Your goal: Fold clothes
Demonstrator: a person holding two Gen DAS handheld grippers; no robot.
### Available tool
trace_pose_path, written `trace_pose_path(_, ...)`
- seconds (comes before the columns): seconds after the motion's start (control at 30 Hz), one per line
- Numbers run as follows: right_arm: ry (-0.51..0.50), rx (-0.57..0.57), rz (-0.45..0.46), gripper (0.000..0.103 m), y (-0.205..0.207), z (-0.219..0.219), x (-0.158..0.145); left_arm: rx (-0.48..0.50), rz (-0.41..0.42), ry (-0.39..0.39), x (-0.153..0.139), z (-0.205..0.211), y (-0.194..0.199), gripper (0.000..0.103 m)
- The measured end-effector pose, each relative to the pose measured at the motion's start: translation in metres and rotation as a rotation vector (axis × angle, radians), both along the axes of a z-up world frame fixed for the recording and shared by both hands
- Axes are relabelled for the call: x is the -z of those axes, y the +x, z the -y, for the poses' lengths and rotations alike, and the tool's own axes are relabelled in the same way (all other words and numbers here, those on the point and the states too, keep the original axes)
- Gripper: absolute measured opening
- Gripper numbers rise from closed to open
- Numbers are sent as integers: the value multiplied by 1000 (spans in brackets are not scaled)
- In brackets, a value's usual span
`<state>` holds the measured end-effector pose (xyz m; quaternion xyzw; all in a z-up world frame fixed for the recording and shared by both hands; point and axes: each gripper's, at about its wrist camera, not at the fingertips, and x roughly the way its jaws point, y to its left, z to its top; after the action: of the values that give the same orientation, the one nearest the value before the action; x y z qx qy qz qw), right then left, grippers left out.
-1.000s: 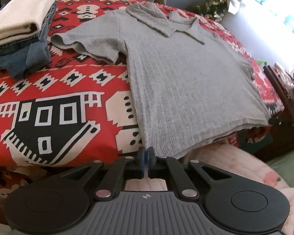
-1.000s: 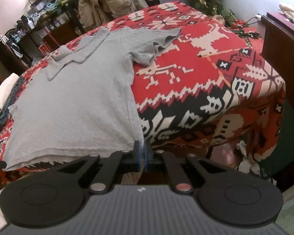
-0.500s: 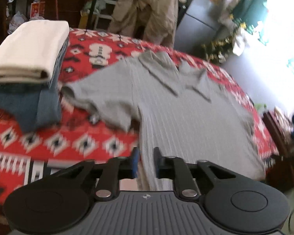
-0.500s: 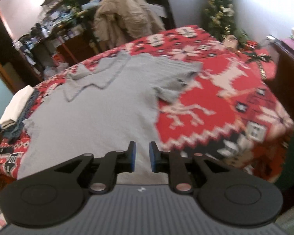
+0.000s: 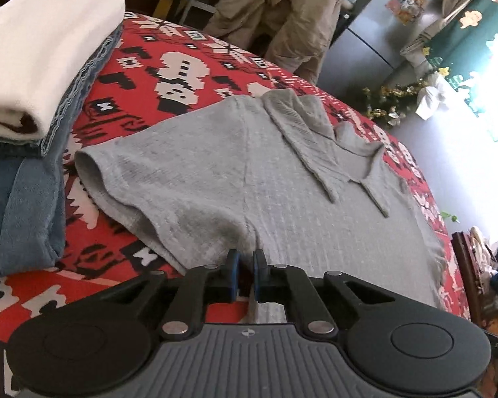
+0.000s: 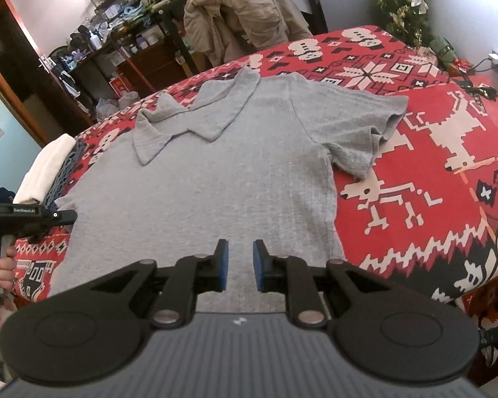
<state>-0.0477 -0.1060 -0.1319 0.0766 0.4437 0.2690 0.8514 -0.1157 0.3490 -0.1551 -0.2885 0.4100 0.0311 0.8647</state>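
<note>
A grey collared shirt lies spread flat, collar at the far end, on a bed with a red patterned blanket. My left gripper hovers low over the shirt's side edge just below the near sleeve; its blue pads stand a narrow gap apart and grip nothing. It also shows in the right wrist view, where a hand holds the left gripper at the shirt's left edge. My right gripper is open above the shirt's lower body, with nothing between its fingers.
A stack of folded clothes, white on top of blue, sits on the bed left of the shirt. A chair draped with a tan jacket stands behind the bed. A dark cabinet stands to the right.
Both grippers let go of the shirt's hem at the bed's near edge, their jaws parted, and they moved forward over the shirt, the left one toward the sleeve.
</note>
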Motion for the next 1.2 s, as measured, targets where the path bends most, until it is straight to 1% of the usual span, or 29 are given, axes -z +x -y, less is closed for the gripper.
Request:
trace_pose_path(0.13,3,5,-10,19,4,1,3,-2,-7,-34,3,-2,3,7)
trace_pose_path(0.27,0,7,-17,20,5,1,8,5,-7,-28,1,1,5,7)
trace_pose_path(0.3,-1,8,-19,20,4,1,9,7,-1,-18,0,2,5,4)
trace_pose_path(0.33,-1,9,-22,20,4,2,10,12,2,6,-2,4,5,1)
trace_pose_path(0.47,-4,16,-27,22,3,3,14,68,-17,191,-11,17,6,1)
trace_pose_path(0.6,-8,28,-27,22,2,7,14,135,-40,339,-14,23,5,1)
trace_pose_path(0.67,-7,33,-27,23,1,9,13,158,-46,397,-13,26,4,1)
trace_pose_path(0.73,-5,36,-27,23,0,10,13,182,-41,427,-13,30,3,1)
trace_pose_path(0.8,-2,37,-27,24,0,11,13,191,-39,427,-14,32,2,3)
trace_pose_path(0.87,0,37,-27,24,-1,11,13,187,-38,421,-15,33,-1,8)
trace_pose_path(0.93,0,36,-27,25,-2,11,13,171,-40,407,-17,34,-7,8)
trace_pose_path(1.0,2,39,-24,27,-3,12,12,155,-35,374,-19,34,-17,8)
trace_pose_path(1.07,2,43,-23,28,-4,14,11,144,-26,322,-21,33,-27,8)
trace_pose_path(1.17,7,48,-24,28,-5,17,11,137,-22,246,-19,35,-32,8)
trace_pose_path(1.2,7,49,-23,28,-5,18,11,136,-25,238,-18,37,-33,8)
